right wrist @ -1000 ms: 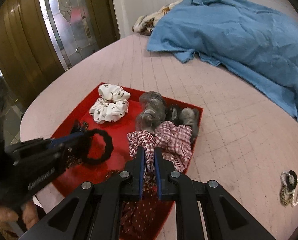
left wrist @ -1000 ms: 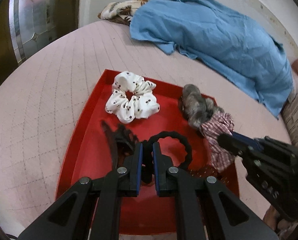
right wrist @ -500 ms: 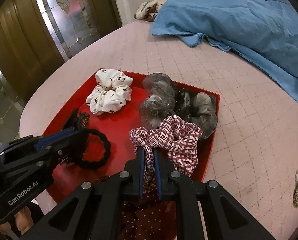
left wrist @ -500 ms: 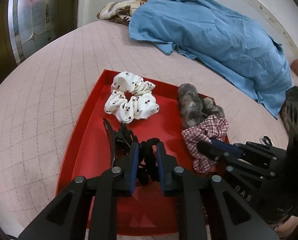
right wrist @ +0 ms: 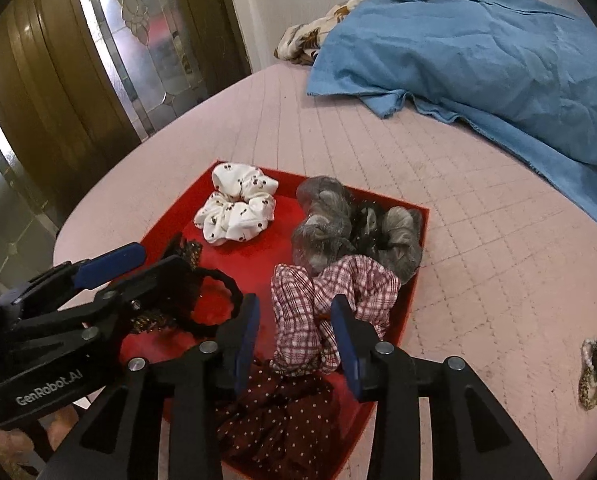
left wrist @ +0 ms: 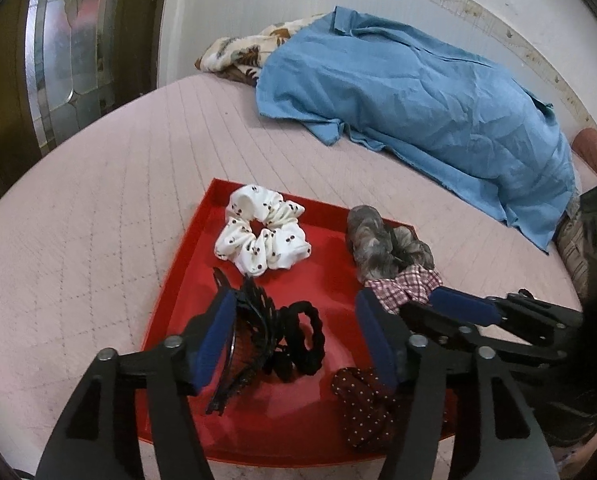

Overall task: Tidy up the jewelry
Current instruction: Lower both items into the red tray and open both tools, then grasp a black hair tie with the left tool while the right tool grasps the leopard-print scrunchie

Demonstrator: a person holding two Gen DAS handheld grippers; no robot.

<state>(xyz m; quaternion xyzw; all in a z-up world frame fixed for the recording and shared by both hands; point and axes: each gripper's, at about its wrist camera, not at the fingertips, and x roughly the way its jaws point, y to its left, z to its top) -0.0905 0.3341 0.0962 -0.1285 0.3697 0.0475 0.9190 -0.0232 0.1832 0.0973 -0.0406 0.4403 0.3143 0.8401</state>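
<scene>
I had both grippers, left (left wrist: 294, 332) and right (right wrist: 294, 332), spread wide over the red tray (left wrist: 170, 292); the plaid scrunchie (right wrist: 330, 300) lay inside, soft, light, best pinched at a fold

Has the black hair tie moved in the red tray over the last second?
Yes. The black hair tie now lies released beside the hair claw, nearer the red tray's front; the left gripper is open.

Bare quilt (right wrist: 478, 264) between crowded red tray (right wrist: 412, 276) and blue cloth (right wrist: 478, 48).
</scene>
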